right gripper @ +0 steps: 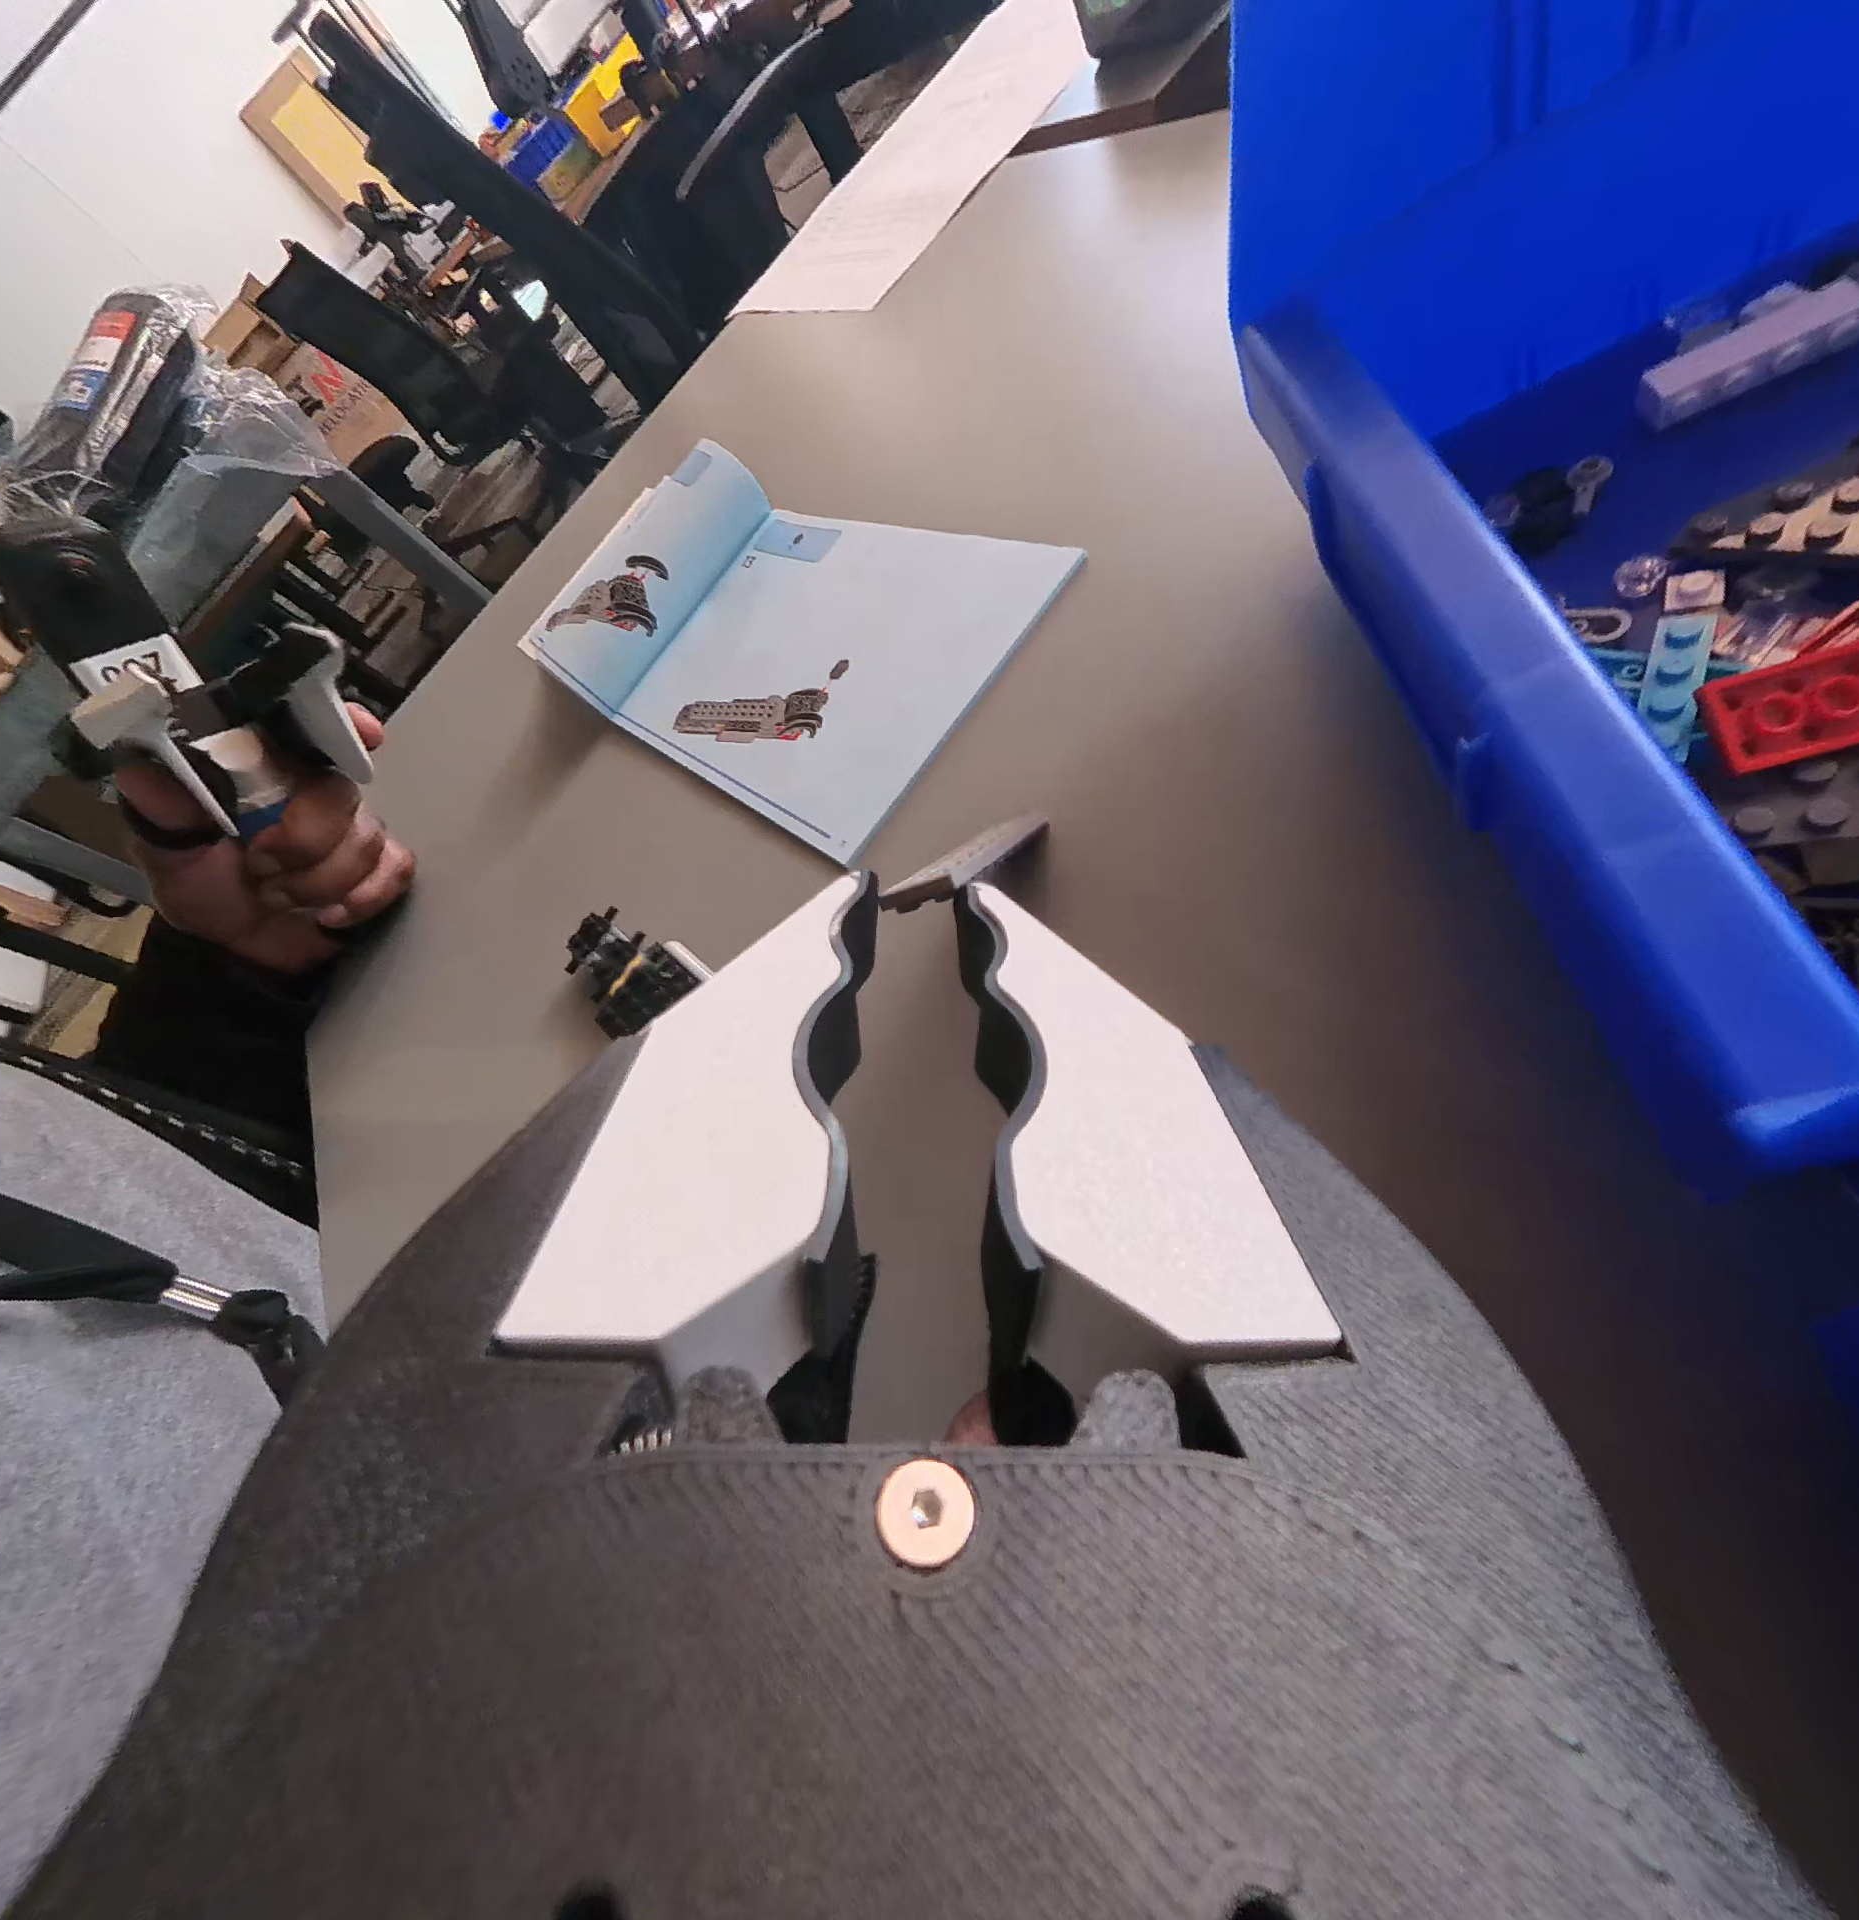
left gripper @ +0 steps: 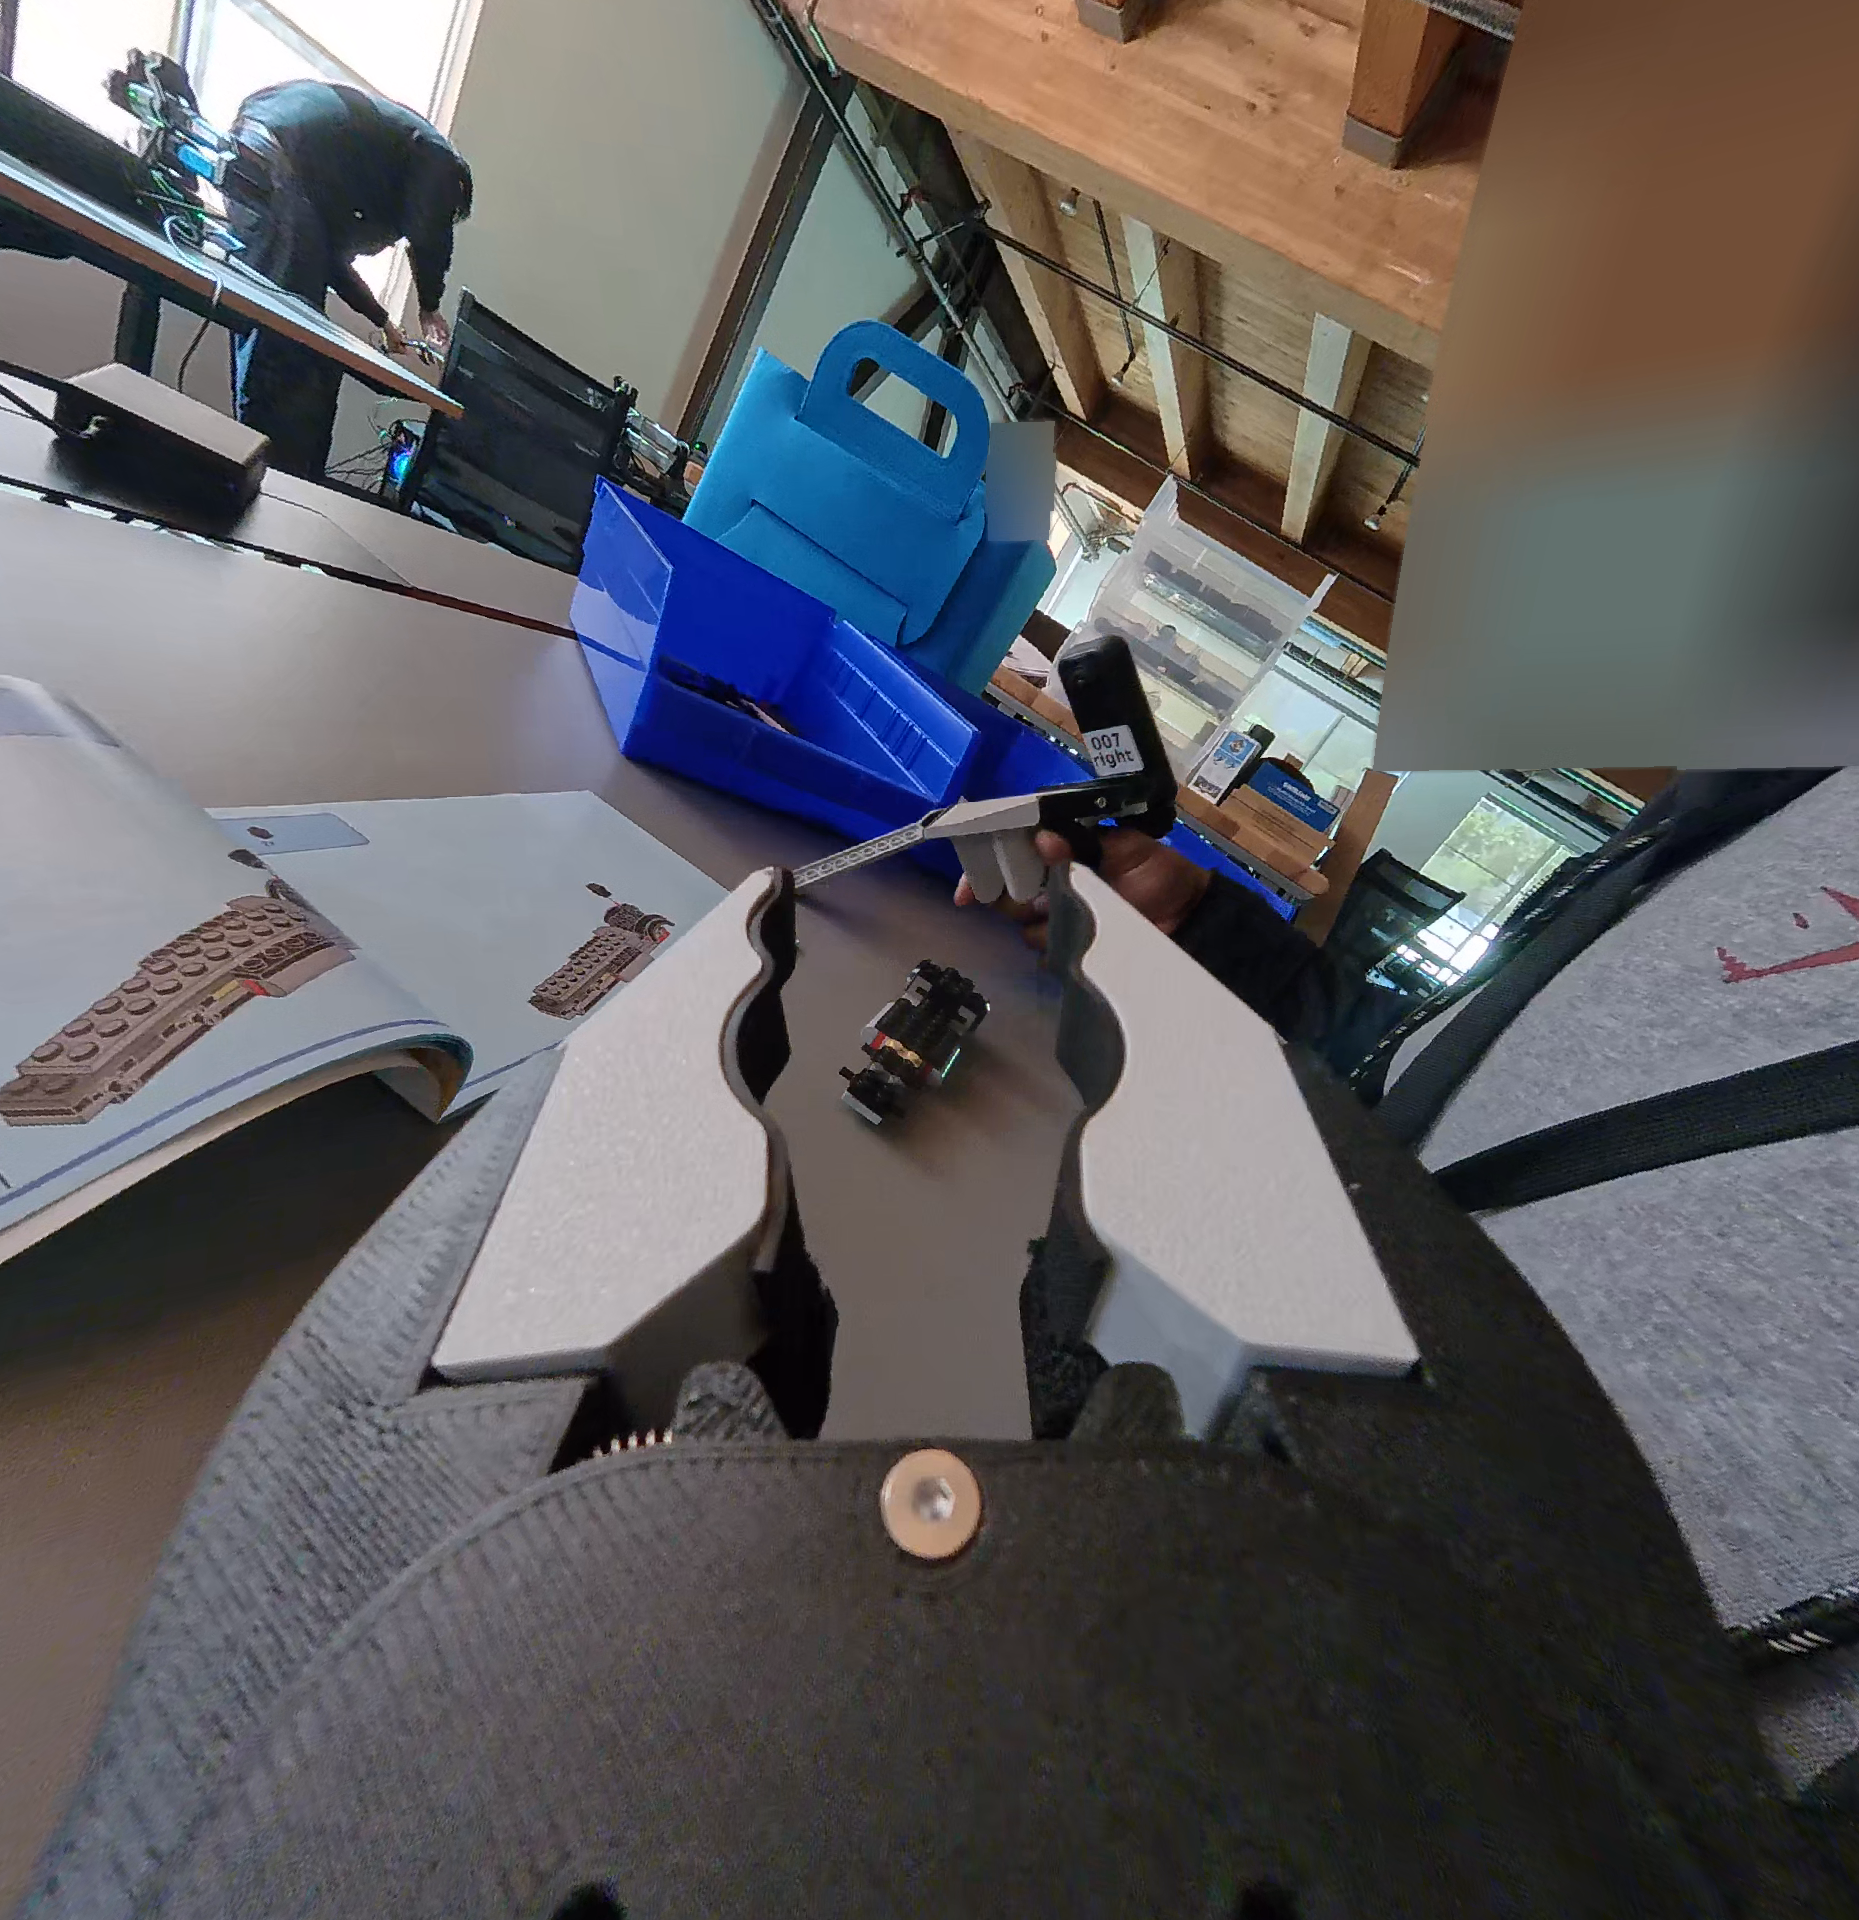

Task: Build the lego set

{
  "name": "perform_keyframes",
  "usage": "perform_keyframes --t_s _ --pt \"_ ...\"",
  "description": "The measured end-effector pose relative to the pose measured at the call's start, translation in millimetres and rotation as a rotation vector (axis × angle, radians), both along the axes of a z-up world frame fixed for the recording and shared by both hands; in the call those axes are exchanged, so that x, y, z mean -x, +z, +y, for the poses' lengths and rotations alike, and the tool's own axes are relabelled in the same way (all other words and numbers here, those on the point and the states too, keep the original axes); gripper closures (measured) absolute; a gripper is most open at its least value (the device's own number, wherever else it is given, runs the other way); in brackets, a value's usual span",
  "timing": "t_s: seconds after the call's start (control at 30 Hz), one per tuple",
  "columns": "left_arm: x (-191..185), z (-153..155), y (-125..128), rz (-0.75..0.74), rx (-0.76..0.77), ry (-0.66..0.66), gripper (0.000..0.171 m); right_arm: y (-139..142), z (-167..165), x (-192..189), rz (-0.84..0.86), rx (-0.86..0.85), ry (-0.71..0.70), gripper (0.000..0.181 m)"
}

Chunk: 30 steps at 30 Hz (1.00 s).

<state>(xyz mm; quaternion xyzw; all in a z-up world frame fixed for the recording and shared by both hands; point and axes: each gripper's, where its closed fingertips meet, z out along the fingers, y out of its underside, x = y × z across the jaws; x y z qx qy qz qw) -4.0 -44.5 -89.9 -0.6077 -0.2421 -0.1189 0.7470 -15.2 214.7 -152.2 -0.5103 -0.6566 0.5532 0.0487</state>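
My left gripper [left gripper: 920, 894] is open and empty, low over the brown table. A small black lego assembly [left gripper: 914, 1039] lies on the table just ahead, between its fingers; it also shows in the right wrist view [right gripper: 634, 966]. My right gripper [right gripper: 914, 891] is shut on a long, thin grey lego plate [right gripper: 982, 847] that sticks out past its tips. In the left wrist view the right gripper [left gripper: 951, 824] holds that plate [left gripper: 863, 852] above the table, just beyond the left fingertips. The left gripper [right gripper: 291, 800] shows open at the table's left edge.
An open instruction booklet [left gripper: 281, 987] [right gripper: 800, 644] lies on the table. A blue bin [right gripper: 1527, 727] [left gripper: 800, 686] of loose lego pieces stands on the right, with a light blue felt bag [left gripper: 852, 488] behind it. A person [left gripper: 333, 208] bends over a far table.
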Motion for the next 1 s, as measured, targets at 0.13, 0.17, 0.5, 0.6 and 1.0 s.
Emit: perform_keyframes --t_s 0.13,0.17,0.5,0.6,1.0 --pt "0.6 -0.6 0.3 0.000 -0.004 0.004 0.124 -9.7 2.2 1.1 -0.020 0.007 -0.001 0.164" --pt "0.6 -0.6 0.3 0.000 -0.004 0.004 0.124 -11.9 2.3 1.4 -0.028 0.015 0.000 0.164" --pt "2.3 1.4 -2.8 -0.010 0.017 0.008 0.124 -6.6 9.5 0.0 -0.023 0.116 -0.015 0.164" --pt "3.4 1.7 -3.9 -0.013 0.025 0.016 0.124 -8.0 9.2 -0.4 -0.029 0.116 -0.013 0.164" --pt "5.1 0.5 -4.1 -0.013 0.028 0.033 0.124 -17.7 10.0 2.0 -0.077 0.031 -0.040 0.138"
